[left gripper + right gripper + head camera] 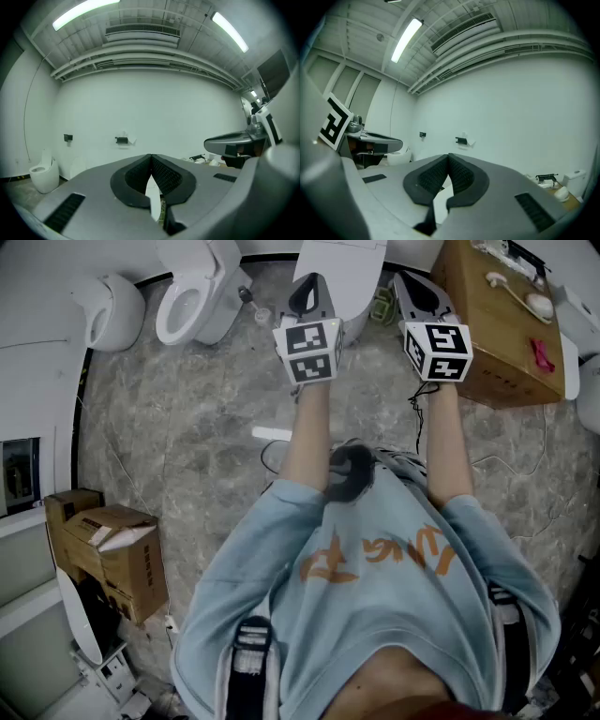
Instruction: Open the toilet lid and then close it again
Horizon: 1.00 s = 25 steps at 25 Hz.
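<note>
Left claw [310, 289] and right claw [419, 292] are each pressed together, empty, level; toilet lid [352, 273] sits just ahead.

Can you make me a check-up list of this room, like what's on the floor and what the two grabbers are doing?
Surface: grey marbled stone floor.
Job's things: white toilet straight ahead, lid looks down.
Clutter: brown cardboard boxes at left; wooden crate at right, small white items on top.
Grippers: left gripper and right gripper, jaws shut, nothing between them, held level, touching nothing.
Cables: thin dark cable hanging below the right gripper.
Surroundings: second white toilet with open bowl; plain white wall; ceiling strip lights.
</note>
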Motion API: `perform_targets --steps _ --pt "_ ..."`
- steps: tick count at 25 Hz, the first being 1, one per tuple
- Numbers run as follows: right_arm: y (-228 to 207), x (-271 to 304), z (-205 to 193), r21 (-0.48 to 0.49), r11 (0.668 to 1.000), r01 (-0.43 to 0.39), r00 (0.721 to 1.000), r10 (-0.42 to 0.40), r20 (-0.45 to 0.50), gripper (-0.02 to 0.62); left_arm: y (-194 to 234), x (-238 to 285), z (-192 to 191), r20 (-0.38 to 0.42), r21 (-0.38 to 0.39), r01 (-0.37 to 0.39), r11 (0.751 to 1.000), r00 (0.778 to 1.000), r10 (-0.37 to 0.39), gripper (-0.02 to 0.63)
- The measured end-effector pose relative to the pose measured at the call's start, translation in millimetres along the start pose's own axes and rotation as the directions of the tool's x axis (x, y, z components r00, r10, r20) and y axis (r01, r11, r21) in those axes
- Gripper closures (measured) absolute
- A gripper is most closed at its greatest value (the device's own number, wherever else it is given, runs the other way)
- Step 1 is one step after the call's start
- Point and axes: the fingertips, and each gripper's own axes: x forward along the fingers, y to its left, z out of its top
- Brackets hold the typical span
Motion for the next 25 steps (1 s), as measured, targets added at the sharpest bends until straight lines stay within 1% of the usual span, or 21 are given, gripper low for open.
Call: perform_targets --steps 4,6,12,13,14,16,17,18,22,25 --pt "8 4 -3 0.004 1.0 -0.014 1.0 0.014 -0.003 0.583 4 -3 -7 -0.008 0.004 0.002 1.0 1.0 -0.002 0.58" --pt "8 10 -4 0.024 1.0 0.011 1.0 -0.011 0.011 0.583 15 -3 -10 -0.008 -0.003 -0.011 1.0 1.0 0.011 0.58" --pt "8 28 -3 0.147 0.987 0.07 0.995 -0.079 0.056 0.583 61 -6 -20 -0.014 -0.031 -0.062 0.998 0.998 0.062 0.58" --pt "11 29 -3 0.145 0.986 0.082 0.994 -0.09 0.054 0.583 67 -6 -21 -0.013 -0.04 -0.065 0.997 0.998 0.064 0.58" --pt "16 30 -5 0.111 0.99 0.093 0.994 -0.098 0.043 0.583 73 -6 -24 -0.012 -0.05 -0.066 0.997 0.998 0.065 0.58" --pt "26 30 -9 -0.029 0.993 0.111 0.994 -0.111 0.001 0.583 79 -5 -28 -0.016 -0.068 -0.059 0.996 0.998 0.058 0.58" --pt "27 30 -10 -0.08 0.99 0.119 0.993 -0.12 -0.014 0.583 79 -3 -30 -0.018 -0.073 -0.05 0.996 0.999 0.049 0.58" --pt "24 30 -10 -0.093 0.988 0.127 0.991 -0.129 -0.021 0.583 77 0 -30 -0.019 -0.076 -0.038 0.996 0.999 0.037 0.58" --pt "-1 31 -13 -0.044 0.985 0.167 0.985 -0.169 -0.032 0.583 67 20 -28 -0.01 -0.079 0.001 0.997 1.0 -0.002 0.58" --pt "-11 43 -20 -0.042 0.985 0.166 0.985 -0.167 -0.039 0.583 65 41 -31 -0.013 -0.078 0.012 0.997 1.0 -0.013 0.58"
